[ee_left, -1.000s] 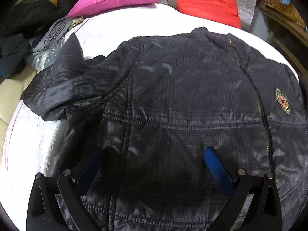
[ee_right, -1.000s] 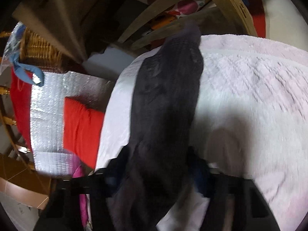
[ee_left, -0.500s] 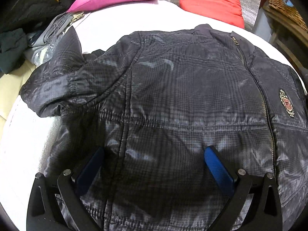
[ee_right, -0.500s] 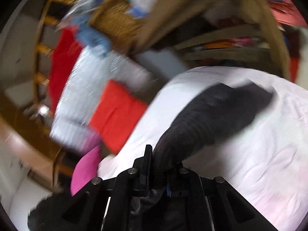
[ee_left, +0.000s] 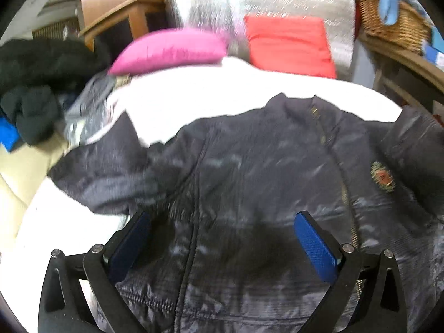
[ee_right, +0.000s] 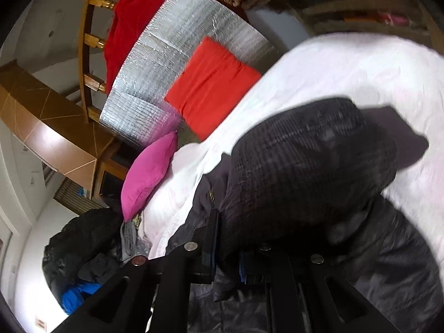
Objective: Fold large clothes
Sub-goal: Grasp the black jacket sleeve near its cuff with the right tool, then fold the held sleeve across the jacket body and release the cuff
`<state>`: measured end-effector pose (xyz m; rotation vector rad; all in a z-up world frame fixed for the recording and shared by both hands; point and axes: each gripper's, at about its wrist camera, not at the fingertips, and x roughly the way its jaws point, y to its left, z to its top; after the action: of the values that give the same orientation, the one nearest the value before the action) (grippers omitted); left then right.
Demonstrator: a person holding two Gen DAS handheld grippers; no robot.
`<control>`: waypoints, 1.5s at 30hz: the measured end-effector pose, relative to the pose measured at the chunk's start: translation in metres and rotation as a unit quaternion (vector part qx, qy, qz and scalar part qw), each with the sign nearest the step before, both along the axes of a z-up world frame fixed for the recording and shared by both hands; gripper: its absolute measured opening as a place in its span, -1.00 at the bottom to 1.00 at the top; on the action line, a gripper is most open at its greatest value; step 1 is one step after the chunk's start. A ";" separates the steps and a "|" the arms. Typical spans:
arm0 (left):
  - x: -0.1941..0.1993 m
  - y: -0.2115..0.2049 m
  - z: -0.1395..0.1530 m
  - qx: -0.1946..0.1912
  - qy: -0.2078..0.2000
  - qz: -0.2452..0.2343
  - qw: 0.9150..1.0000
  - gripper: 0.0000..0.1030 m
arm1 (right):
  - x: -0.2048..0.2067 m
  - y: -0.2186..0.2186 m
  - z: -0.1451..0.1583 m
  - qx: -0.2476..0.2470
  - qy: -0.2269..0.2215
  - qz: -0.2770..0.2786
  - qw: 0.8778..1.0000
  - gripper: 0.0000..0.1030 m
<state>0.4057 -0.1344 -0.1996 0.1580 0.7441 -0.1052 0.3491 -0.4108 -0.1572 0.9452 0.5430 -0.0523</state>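
On the bed (ee_left: 249, 88) the dark jacket (ee_left: 249, 172) lies front-up, zipper running down it, pink pillow (ee_left: 172, 50) and red cushion (ee_left: 288, 44) behind. Left tongs (ee_left: 222, 247) hover over its lower half, spread wide – gripping nothing. Right tongs (ee_right: 230, 252) are pressed together, pinching the jacket's sleeve (ee_right: 305, 161) – lifted off the white cover.

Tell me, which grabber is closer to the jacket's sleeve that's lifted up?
The right. The right gripper is shut on the lifted sleeve, carrying it over the jacket. The left gripper hangs open above the jacket's lower front, holding nothing.
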 end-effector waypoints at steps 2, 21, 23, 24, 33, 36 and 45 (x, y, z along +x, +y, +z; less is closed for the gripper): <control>-0.006 -0.007 0.005 0.006 -0.022 -0.013 1.000 1.00 | -0.008 0.005 -0.009 0.027 0.006 0.002 1.000 -0.73; -0.070 -0.182 0.056 0.050 -0.040 -0.169 0.983 1.00 | -0.109 -0.137 -0.103 0.385 -0.057 -0.144 0.910 0.96; -0.077 -0.214 0.057 0.084 -0.063 -0.192 0.976 1.00 | -0.114 -0.147 -0.100 0.385 -0.059 -0.161 0.907 0.96; -0.078 -0.223 0.057 0.097 -0.072 -0.195 0.973 1.00 | -0.119 -0.154 -0.098 0.381 -0.060 -0.170 0.907 0.96; -0.041 -0.276 0.022 0.181 -0.007 -0.225 0.957 -0.36 | -0.097 -0.164 -0.113 0.404 -0.039 -0.142 0.903 0.90; -0.041 -0.269 0.020 0.164 -0.005 -0.227 0.960 -0.62 | -0.077 -0.163 -0.119 0.404 -0.025 -0.114 0.907 0.56; -0.054 -0.234 0.036 0.112 -0.038 -0.233 0.965 -0.82 | -0.033 -0.147 -0.137 0.374 0.061 -0.123 0.917 0.41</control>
<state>0.3519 -0.3684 -0.1637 0.5493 0.6292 -0.4616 0.3157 -0.5578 -0.2944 1.7696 0.5634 -0.1361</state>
